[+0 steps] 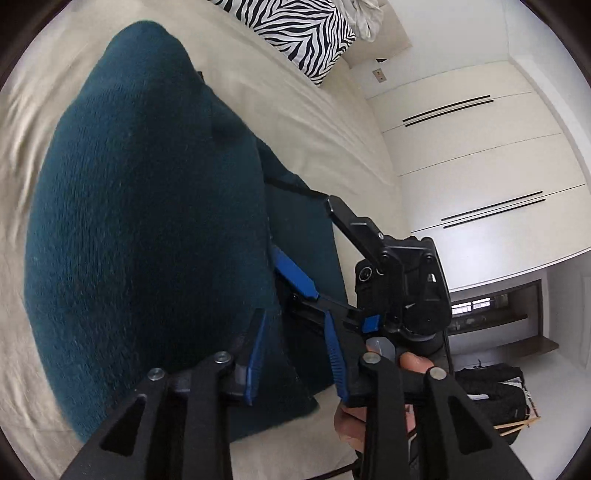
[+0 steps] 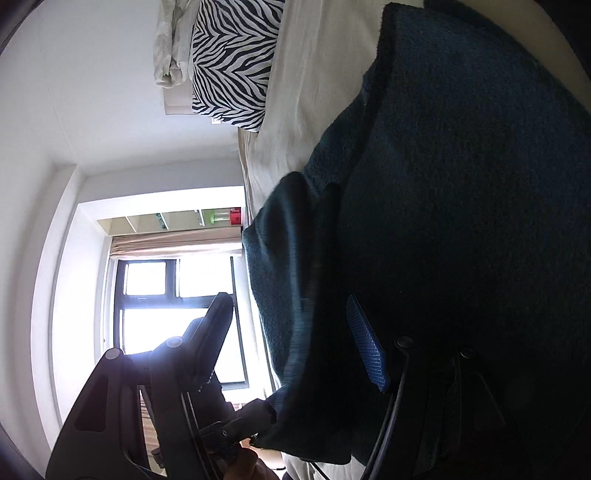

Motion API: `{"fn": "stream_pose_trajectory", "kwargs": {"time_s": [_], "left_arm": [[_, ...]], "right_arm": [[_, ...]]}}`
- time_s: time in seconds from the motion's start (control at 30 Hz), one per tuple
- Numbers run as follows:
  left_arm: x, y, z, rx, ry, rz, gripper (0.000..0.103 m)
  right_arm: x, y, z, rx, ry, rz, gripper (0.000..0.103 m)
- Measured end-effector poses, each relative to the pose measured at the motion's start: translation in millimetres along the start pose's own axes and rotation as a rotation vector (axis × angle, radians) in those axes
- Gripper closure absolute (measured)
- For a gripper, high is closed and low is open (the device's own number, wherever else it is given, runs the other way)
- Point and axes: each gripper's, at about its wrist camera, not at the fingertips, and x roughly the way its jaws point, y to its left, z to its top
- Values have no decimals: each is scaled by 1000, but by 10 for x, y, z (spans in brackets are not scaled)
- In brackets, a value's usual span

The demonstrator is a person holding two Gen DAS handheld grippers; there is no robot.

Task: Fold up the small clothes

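Note:
A dark teal fuzzy garment (image 1: 147,221) lies spread on the cream bed sheet (image 1: 314,122), folded over on itself at the near side. My left gripper (image 1: 295,314) hovers just above its near edge, open, its blue pads (image 1: 255,354) apart with only the cloth below showing between them. My right gripper (image 1: 303,227) reaches in from the right, open wide, and a hand (image 1: 354,417) holds it. In the right wrist view, the right gripper (image 2: 288,306) straddles a blurred fold of the garment (image 2: 461,184). The fold is not pinched.
A zebra-striped pillow (image 1: 295,33) and a crumpled white cloth (image 2: 173,40) lie at the head of the bed. White wardrobe doors (image 1: 480,166) stand beside the bed, a black bag (image 1: 491,398) sits on the floor, and a bright window (image 2: 177,295) faces the other side.

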Motion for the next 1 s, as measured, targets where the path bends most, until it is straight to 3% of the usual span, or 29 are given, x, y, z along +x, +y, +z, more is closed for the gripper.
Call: {"fn": "stream_pose_trajectory", "kwargs": {"time_s": [0.13, 0.3, 0.43, 0.5, 0.57, 0.67, 0.83, 1.0], "left_arm": [[-426, 94, -119, 60, -62, 14, 57], [-859, 415, -301, 79, -111, 95, 57], [-973, 692, -446, 35, -120, 93, 57], [-1000, 763, -562, 25, -117, 85, 57], [-969, 732, -601, 24, -116, 76, 57], [-924, 668, -621, 35, -119, 72, 57], [-883, 549, -594, 51, -120, 64, 57], [-752, 410, -571, 68, -107, 66, 57]], "right_arm": [[58, 26, -24, -44, 7, -33, 41], [272, 139, -76, -120, 32, -181, 41], [319, 201, -134, -144, 45, -288, 43], [371, 220, -137, -149, 44, -336, 48], [457, 253, -155, -181, 58, -397, 71], [540, 301, -205, -239, 79, -458, 85], [426, 502, -277, -367, 58, -524, 89], [47, 592, -168, -418, 13, -574, 90]]}}
